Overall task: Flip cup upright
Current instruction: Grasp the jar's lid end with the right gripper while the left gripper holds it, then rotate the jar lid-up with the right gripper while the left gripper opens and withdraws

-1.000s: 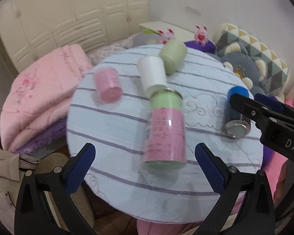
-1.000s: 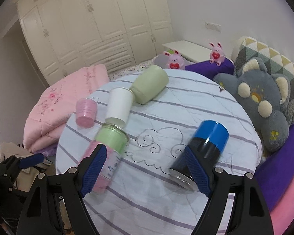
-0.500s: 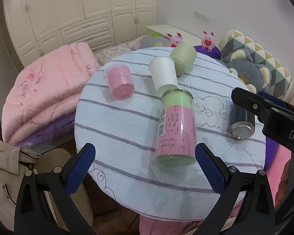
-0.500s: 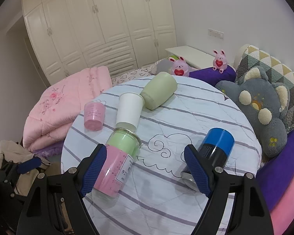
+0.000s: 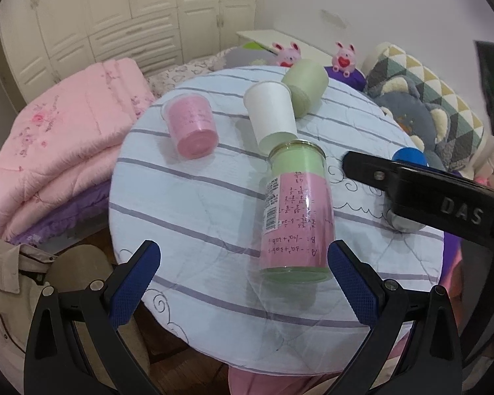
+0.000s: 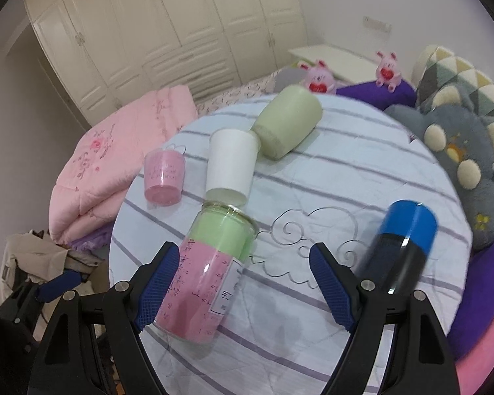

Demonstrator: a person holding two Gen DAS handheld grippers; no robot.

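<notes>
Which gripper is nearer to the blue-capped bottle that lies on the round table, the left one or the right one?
Right. The right gripper is open just beside the blue-capped bottle, whose body passes its outer finger. The left gripper is open by the pink-and-green jar, farther away.

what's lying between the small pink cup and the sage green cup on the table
The white paper cup, on its side, lies between the pink cup and green cup; both views show it.

Five cups lie on the counter [image 5: 214, 197]: tall jar [image 5: 296, 210] nearest, paper cup [image 5: 271, 115] touching behind it (short tumbler [image 5: 191, 125] left), bottle [image 6: 398, 247] right.
</notes>
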